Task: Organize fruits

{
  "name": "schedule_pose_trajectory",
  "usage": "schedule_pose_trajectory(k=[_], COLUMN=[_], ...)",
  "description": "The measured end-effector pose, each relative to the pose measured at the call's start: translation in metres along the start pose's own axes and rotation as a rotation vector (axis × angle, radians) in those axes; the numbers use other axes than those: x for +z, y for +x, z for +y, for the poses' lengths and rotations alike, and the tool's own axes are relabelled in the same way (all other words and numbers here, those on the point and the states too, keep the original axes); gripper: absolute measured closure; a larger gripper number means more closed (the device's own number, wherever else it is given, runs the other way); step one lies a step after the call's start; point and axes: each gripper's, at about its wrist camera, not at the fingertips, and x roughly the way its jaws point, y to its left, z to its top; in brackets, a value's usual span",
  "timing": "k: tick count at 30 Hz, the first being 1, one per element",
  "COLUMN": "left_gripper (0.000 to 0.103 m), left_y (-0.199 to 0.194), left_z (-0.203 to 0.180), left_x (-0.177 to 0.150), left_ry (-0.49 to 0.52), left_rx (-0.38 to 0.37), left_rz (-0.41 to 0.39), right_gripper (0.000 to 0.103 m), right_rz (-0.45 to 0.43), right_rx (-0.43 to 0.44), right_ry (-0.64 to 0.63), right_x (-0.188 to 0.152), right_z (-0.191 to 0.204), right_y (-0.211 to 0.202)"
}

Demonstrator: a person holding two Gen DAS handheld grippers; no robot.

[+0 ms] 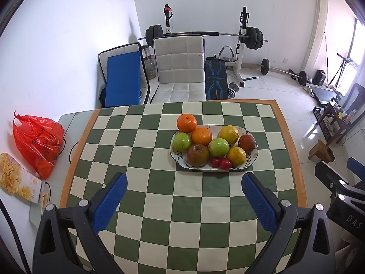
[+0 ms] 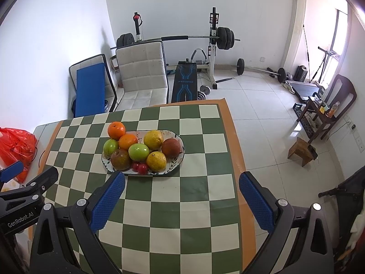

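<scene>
An oval patterned plate [image 1: 252, 158] [image 2: 175, 163] on the green-and-cream checked cloth holds several fruits: two green apples [image 1: 219, 147] [image 2: 138, 152], oranges [image 1: 201, 136] [image 2: 128, 141], yellow citrus [image 1: 228, 134] [image 2: 153, 139], brownish-red fruits [image 1: 198, 155] [image 2: 121, 159] and small red ones [image 1: 224, 164] [image 2: 142, 168]. One orange [image 1: 186, 122] [image 2: 116, 130] rests at the plate's far left rim. My left gripper [image 1: 184, 181] hovers open just in front of the plate, holding nothing. My right gripper [image 2: 182, 181] is open and empty, with the plate ahead to its left.
A red plastic bag [image 1: 38, 141] [image 2: 17, 145] and a snack box [image 1: 19, 179] lie on the table's left side. White chairs [image 1: 180, 68] stand behind the table. Weights and a bench fill the room beyond. The table's right edge [image 2: 239, 159] drops to tiled floor.
</scene>
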Motion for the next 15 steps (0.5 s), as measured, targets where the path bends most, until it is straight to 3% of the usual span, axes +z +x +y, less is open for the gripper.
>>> schedule_pose_trajectory(k=[15], left_gripper=[0.0], left_y=[-0.0048], left_z=[-0.0022], left_x=[0.0058], left_ry=[0.002], left_rx=[-0.003], left_rz=[-0.013], right_gripper=[0.001], right_rz=[0.001], right_rx=[-0.005], right_ry=[0.007], right_x=[0.0013], right_z=[-0.0032], right_y=[-0.0041])
